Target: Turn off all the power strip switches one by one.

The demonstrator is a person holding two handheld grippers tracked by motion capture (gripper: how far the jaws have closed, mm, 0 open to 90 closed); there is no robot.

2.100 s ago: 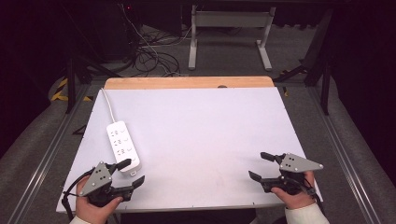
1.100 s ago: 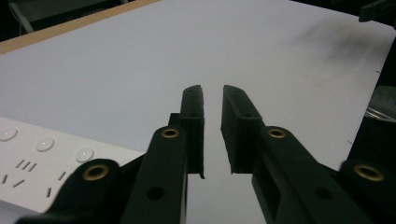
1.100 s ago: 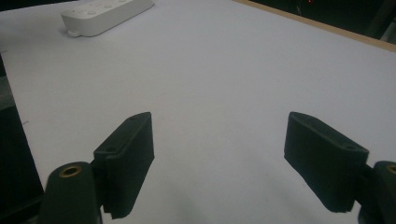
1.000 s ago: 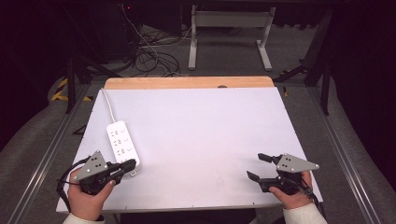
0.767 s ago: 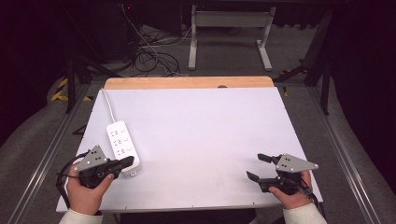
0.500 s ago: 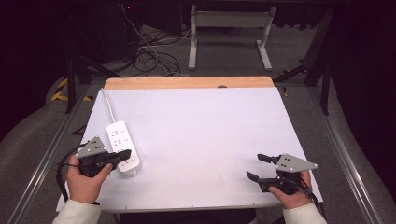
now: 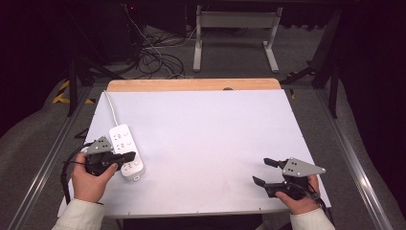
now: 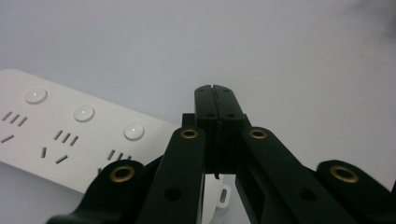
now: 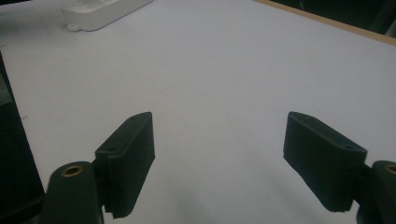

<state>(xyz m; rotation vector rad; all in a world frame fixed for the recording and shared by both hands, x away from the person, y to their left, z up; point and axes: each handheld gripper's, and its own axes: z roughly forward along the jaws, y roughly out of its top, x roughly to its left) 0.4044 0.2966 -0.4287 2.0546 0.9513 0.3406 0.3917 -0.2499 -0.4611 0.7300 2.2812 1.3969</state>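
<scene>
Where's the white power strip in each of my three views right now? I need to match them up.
High view: power strip at the table's left edge, beside the left gripper.
Left gripper view: power strip at left, next to the shut jaws.
Right gripper view: power strip in the top left corner, far off.
Shared landmark: its small mounting tab.

The white bench [image 7: 206, 139] is lit brightly and evenly from above, while the floor and the room around it are very dark, almost black at the sides. In the left gripper view the black left tool [image 8: 215, 91] is close and a little blurry at the bottom, the white power strip [image 8: 70, 135] beside it looks soft, and a dim grey shade sits in the top right corner. In the right gripper view the right tool [image 9: 219, 154] is fuzzy, with faint shadows only.
</scene>
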